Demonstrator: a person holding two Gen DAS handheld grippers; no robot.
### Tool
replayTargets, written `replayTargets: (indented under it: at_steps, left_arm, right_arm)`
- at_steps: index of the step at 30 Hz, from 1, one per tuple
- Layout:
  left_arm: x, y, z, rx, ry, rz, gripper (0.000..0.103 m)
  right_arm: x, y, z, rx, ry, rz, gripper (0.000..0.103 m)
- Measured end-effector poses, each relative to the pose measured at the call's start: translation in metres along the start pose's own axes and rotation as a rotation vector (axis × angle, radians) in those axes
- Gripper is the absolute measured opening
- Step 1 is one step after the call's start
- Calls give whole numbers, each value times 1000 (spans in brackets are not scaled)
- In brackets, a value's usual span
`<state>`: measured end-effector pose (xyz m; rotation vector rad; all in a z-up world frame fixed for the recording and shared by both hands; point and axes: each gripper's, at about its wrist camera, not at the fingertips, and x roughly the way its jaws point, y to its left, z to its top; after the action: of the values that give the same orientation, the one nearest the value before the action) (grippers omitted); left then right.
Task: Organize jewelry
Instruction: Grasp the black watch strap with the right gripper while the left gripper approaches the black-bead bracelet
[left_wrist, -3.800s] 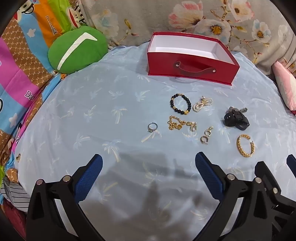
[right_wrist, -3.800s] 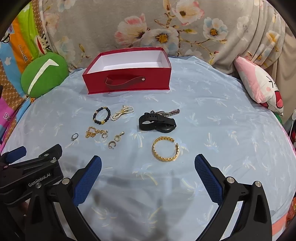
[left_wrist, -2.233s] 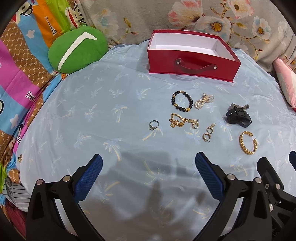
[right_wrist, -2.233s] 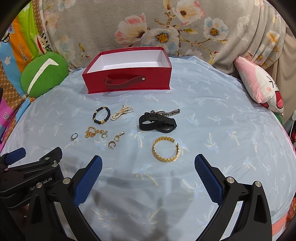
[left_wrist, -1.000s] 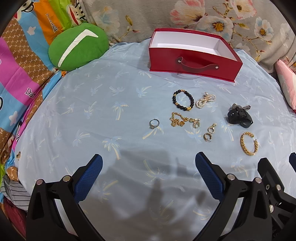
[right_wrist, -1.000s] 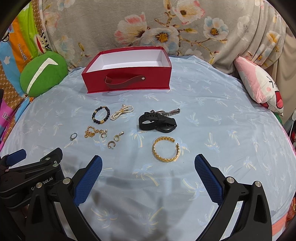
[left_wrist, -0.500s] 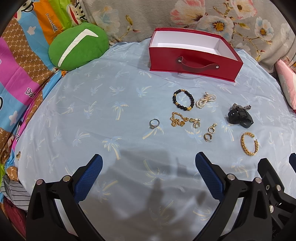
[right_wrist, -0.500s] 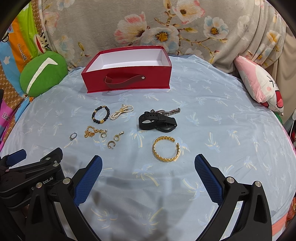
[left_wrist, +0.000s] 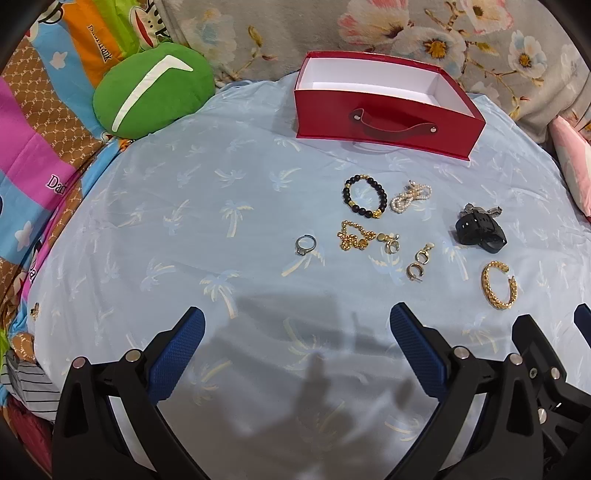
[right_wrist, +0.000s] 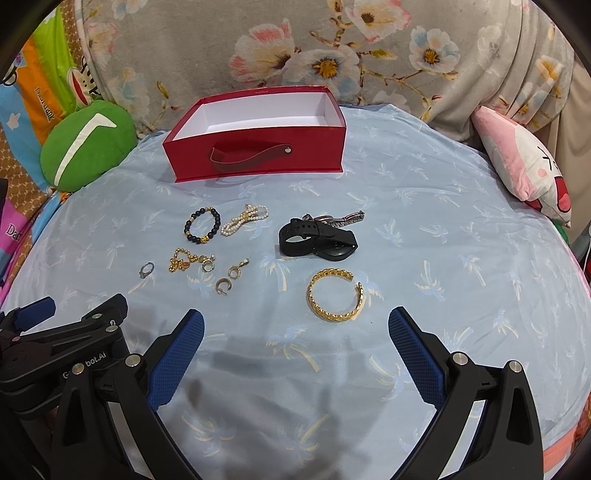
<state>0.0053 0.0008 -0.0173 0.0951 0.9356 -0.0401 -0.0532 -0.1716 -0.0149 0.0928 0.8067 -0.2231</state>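
A pale blue sheet (left_wrist: 155, 206) printed with palm trees covers a bed, with a floral grey cover (right_wrist: 369, 62) bunched along the far side. The left gripper (left_wrist: 295, 334) hangs low over the near part of the sheet, its blue-padded jaws spread wide, holding nothing and touching nothing. The right gripper (right_wrist: 295, 334) hangs just beside it in the same attitude, jaws equally wide and empty; both point toward the far side.

At far left a green cushion (left_wrist: 153, 88) rests against a cartoon-print blanket (left_wrist: 33, 122). The jewelry lies loose on the sheet ahead of the grippers: a silver ring (left_wrist: 305, 244), then a gold chain (left_wrist: 354, 238) with a small ring (left_wrist: 391, 246) touching its end, a black bead bracelet (left_wrist: 365, 200) and a pearl strand (left_wrist: 410, 196) beyond them, and two hoop earrings (left_wrist: 419, 264). Further right sit a black watch (right_wrist: 317, 239) with a metal-band watch (right_wrist: 341, 218) just behind it, and a gold cuff bangle (right_wrist: 335, 299) nearest the right gripper. The open red box (right_wrist: 258, 149) stands beyond the jewelry, white inside. A pink plush pillow (right_wrist: 521, 162) lies at the right edge.
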Motion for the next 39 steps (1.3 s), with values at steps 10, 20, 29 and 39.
replayTargets:
  at_steps: [10, 20, 29, 39]
  left_arm:
    - [13, 0, 11, -8, 8, -2, 98]
    - [44, 16, 34, -41, 42, 16, 98]
    - [70, 21, 45, -42, 79, 27, 98]
    - [88, 22, 49, -52, 105, 13, 98]
  right_arm:
    - [19, -20, 18, 42, 12, 23, 97]
    - [74, -45, 44, 203, 112, 149, 83]
    - [120, -41, 56, 275, 187, 198, 72]
    - [142, -40, 66, 325, 178, 151, 72]
